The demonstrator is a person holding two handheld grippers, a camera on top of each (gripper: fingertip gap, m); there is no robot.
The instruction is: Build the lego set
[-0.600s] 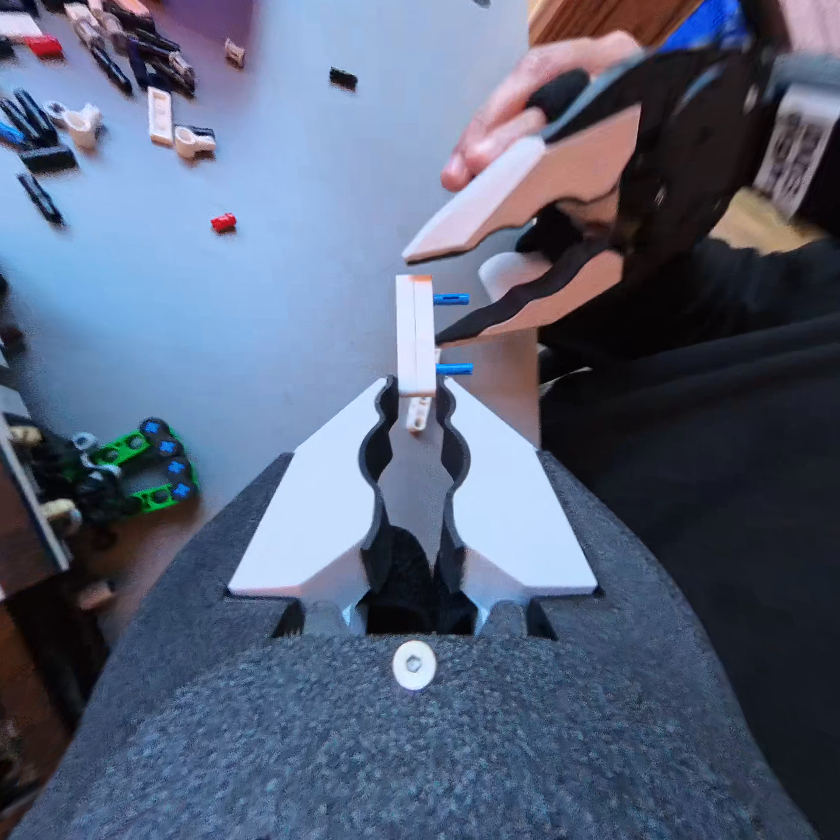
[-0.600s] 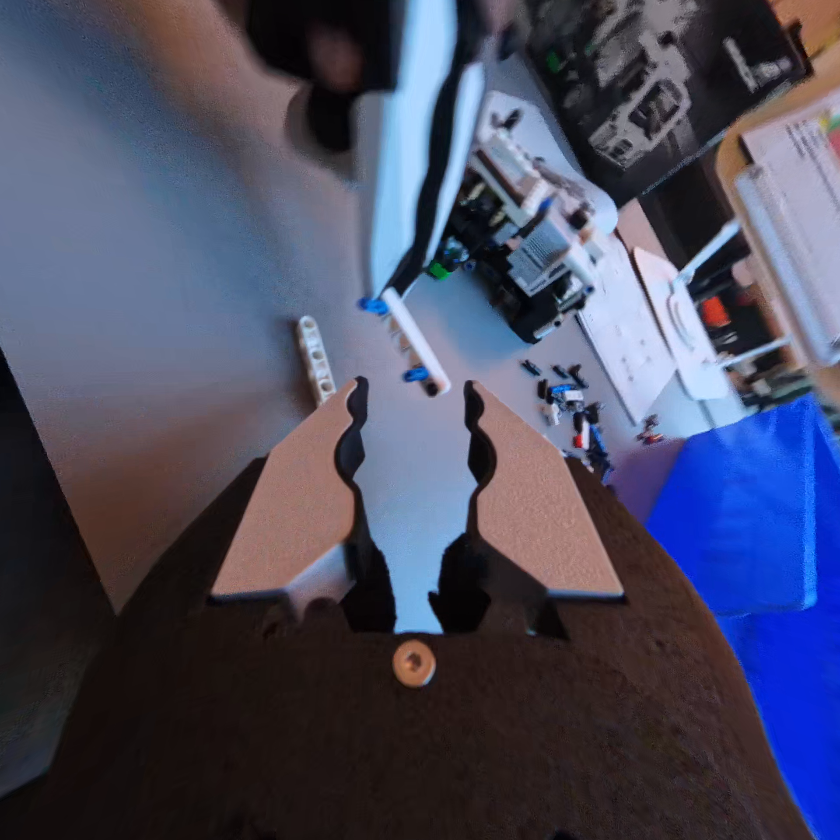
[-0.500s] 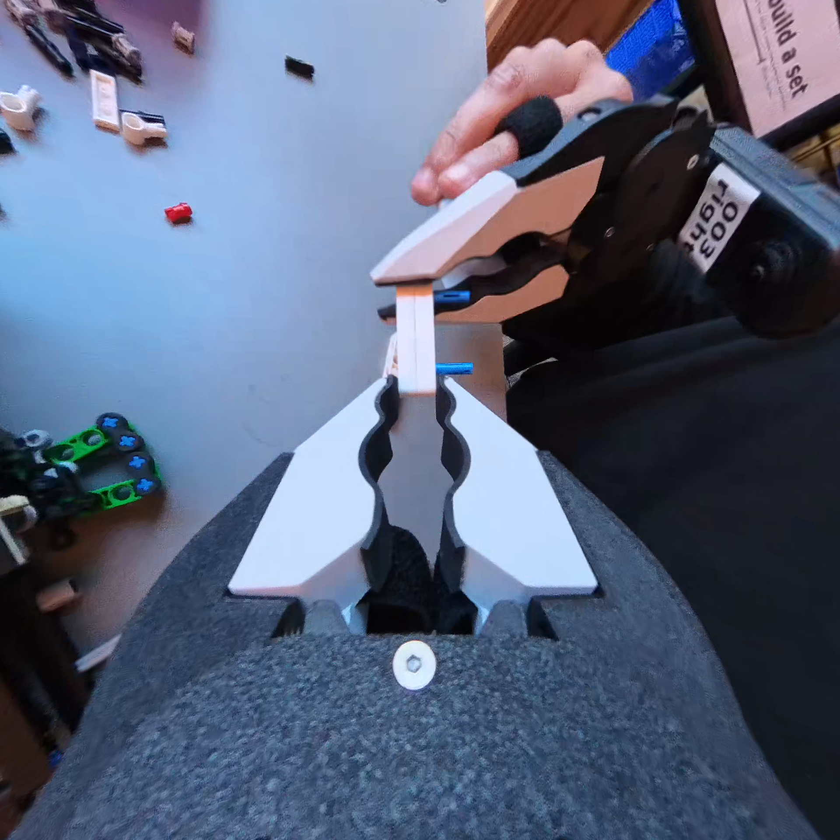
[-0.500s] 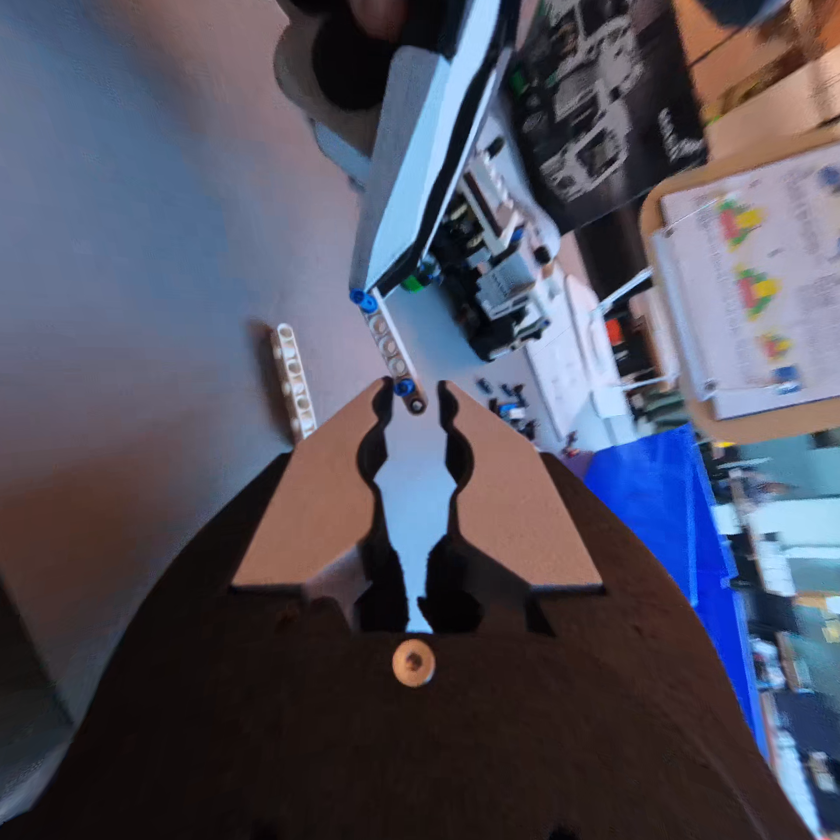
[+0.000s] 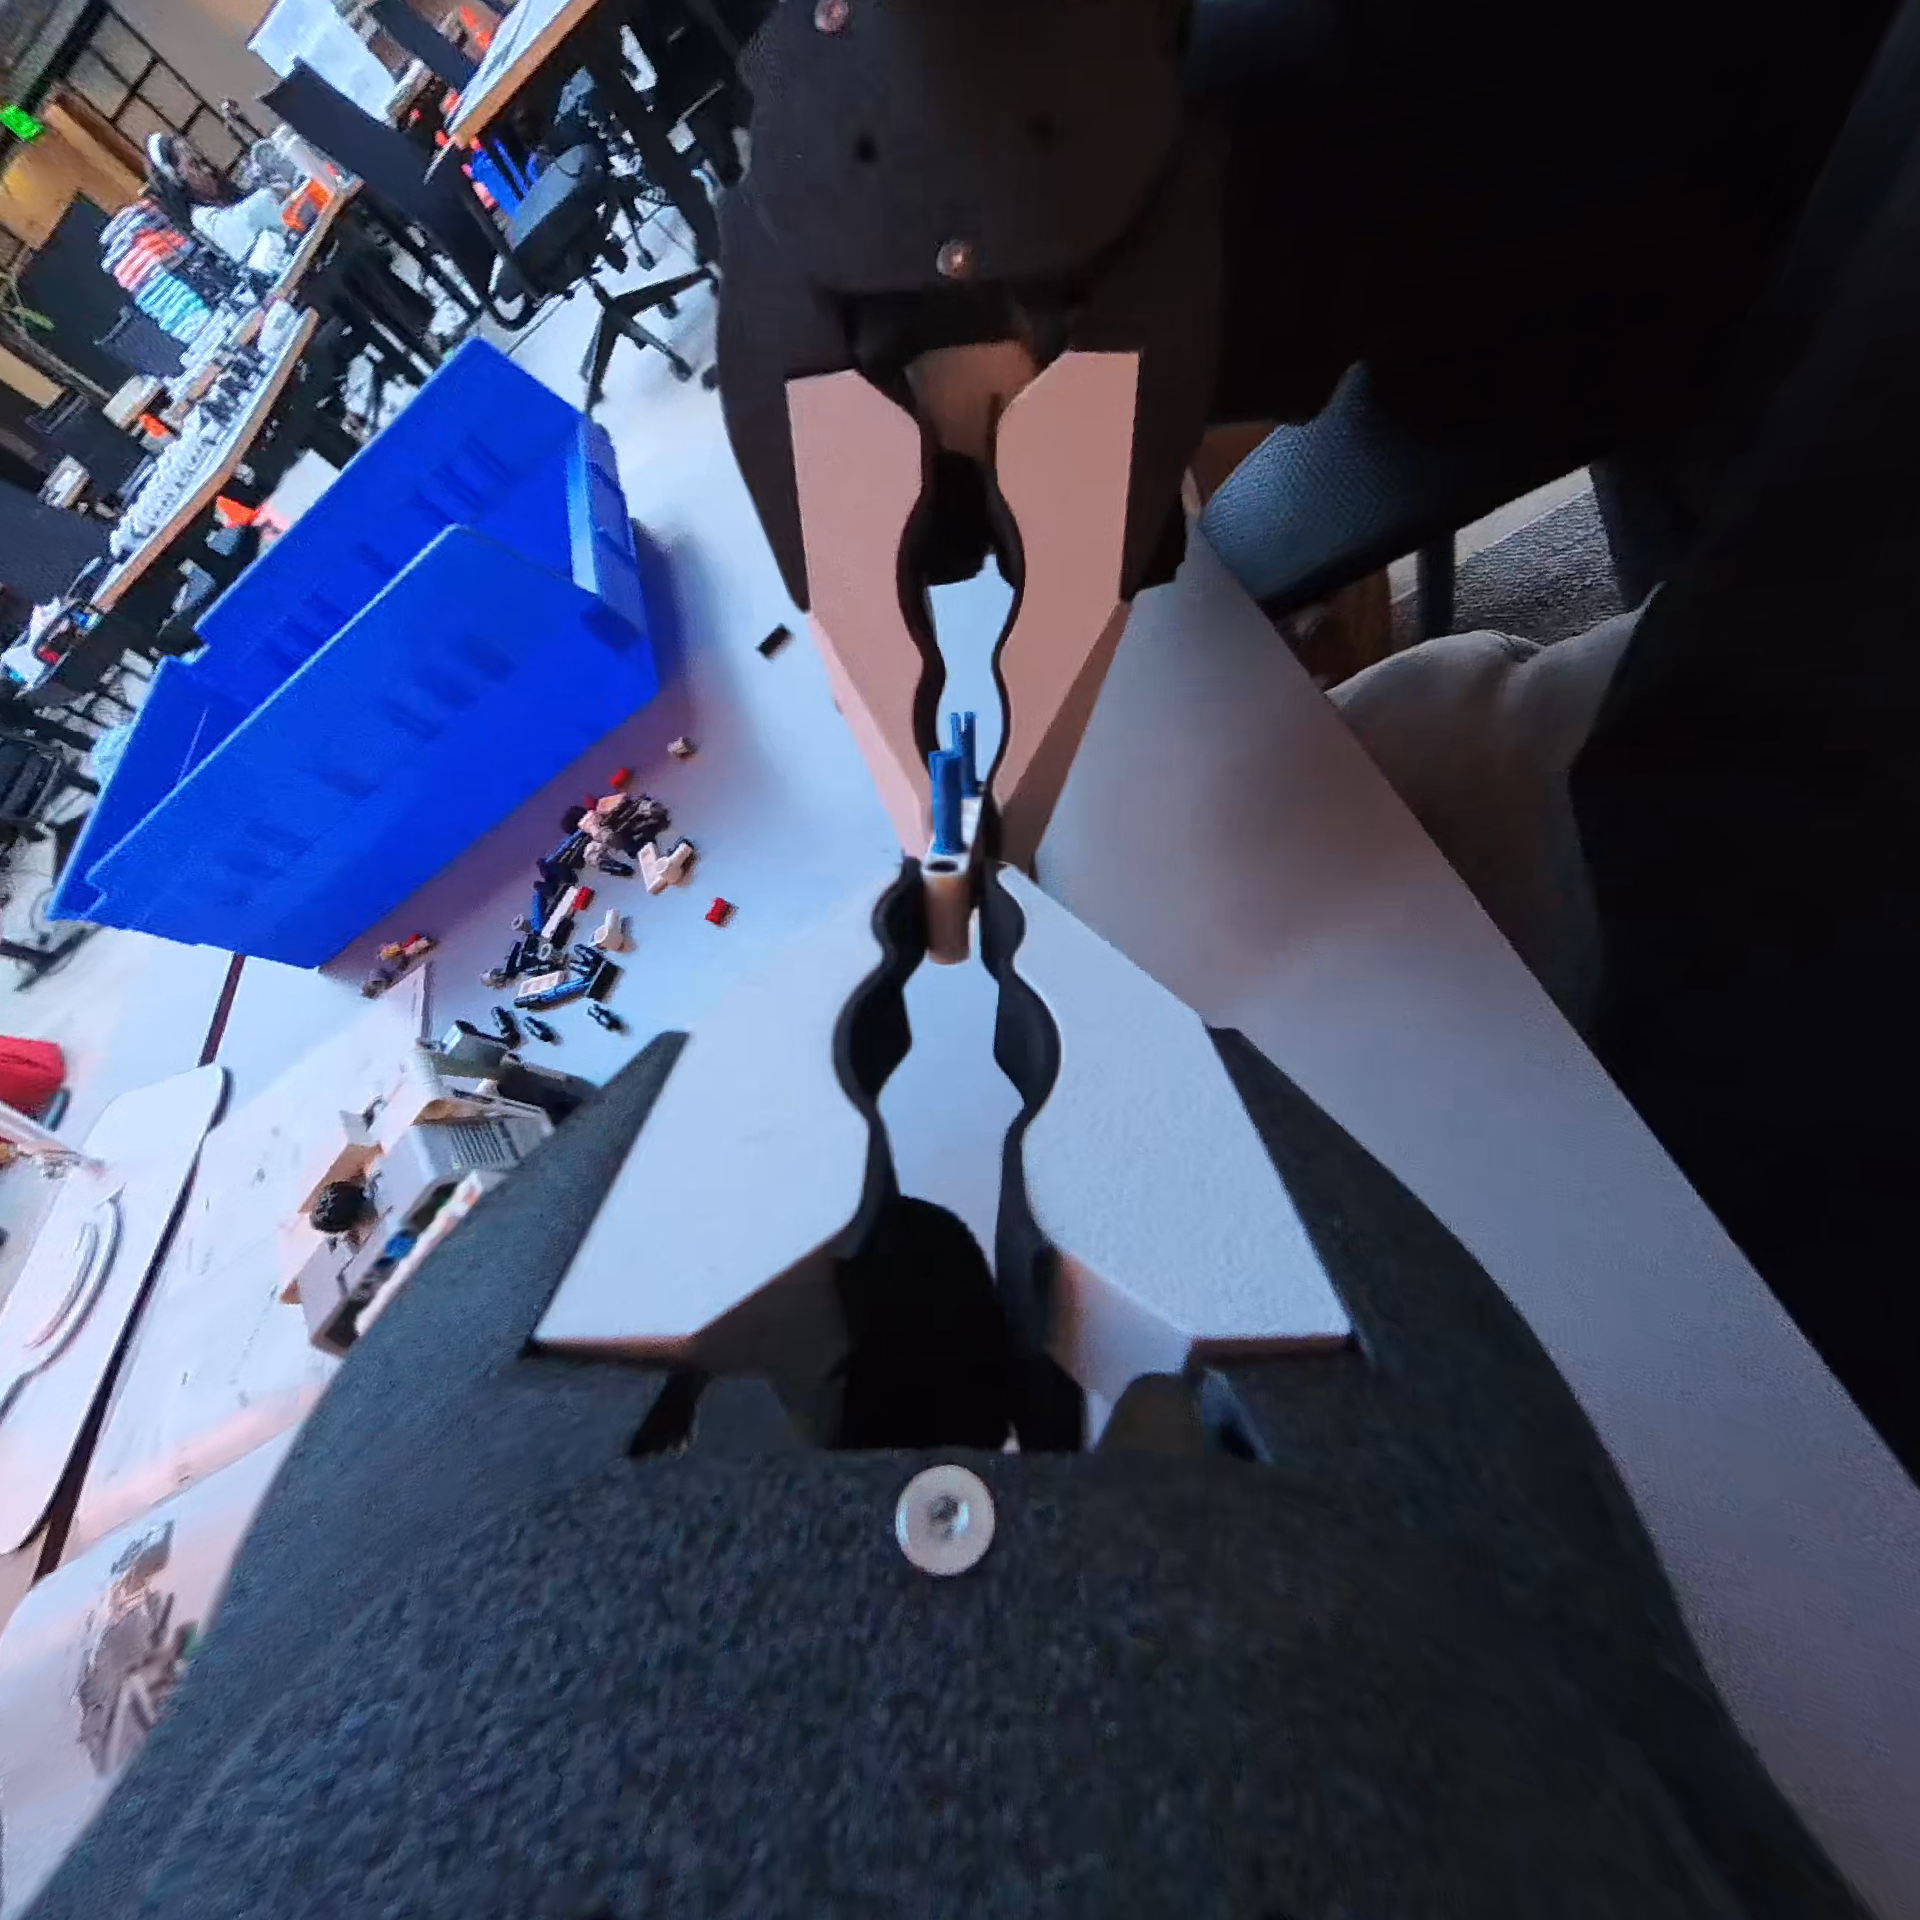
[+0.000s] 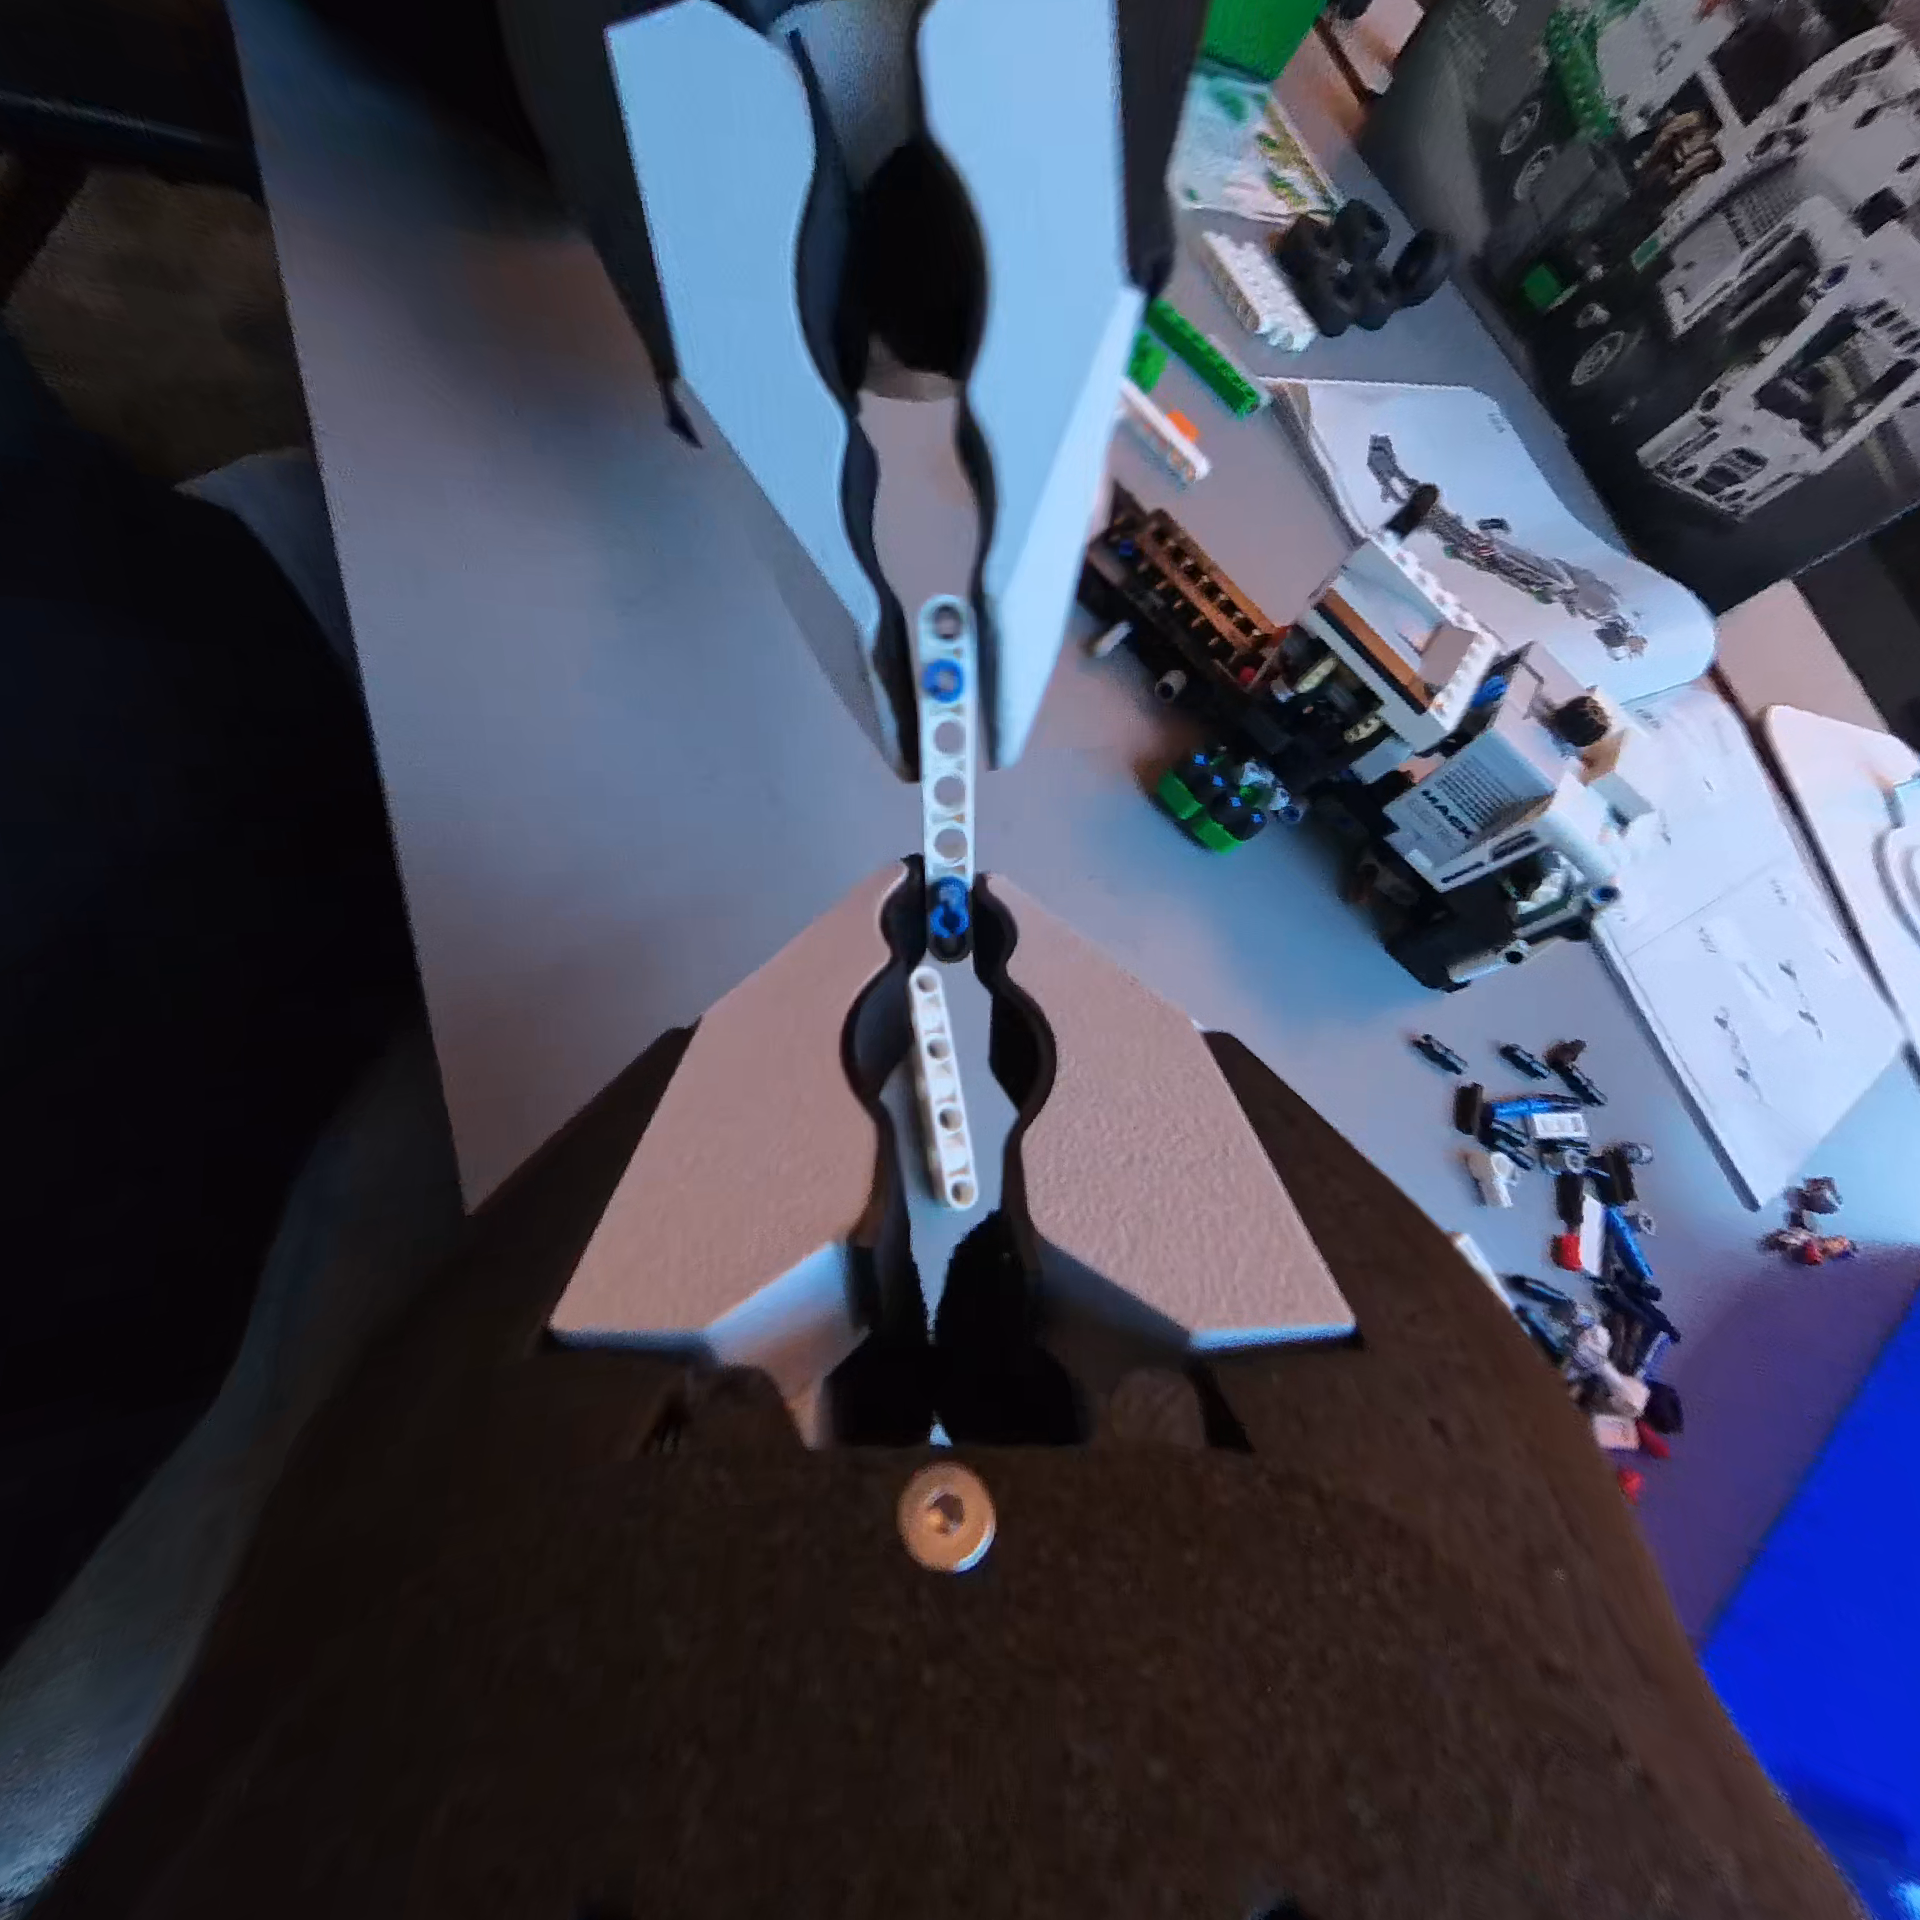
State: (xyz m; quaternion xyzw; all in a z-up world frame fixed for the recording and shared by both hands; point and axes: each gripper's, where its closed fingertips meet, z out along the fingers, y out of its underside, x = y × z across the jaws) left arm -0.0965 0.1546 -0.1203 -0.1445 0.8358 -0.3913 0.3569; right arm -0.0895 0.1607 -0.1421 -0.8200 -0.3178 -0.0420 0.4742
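white lego beam [image 6: 948, 769] with blue pins [image 6: 943, 677]: small, light, hard, held in air | left gripper [image 6: 940, 717] pinches far end | right gripper [image 6: 948, 902] pinches near end | best grabbed by flat sides | spare beam [image 6: 943, 1091] on table [image 6: 623, 665] below fingers

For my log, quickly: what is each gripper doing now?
Left gripper: shut on the white beam.
Right gripper: shut on the same beam's other end.
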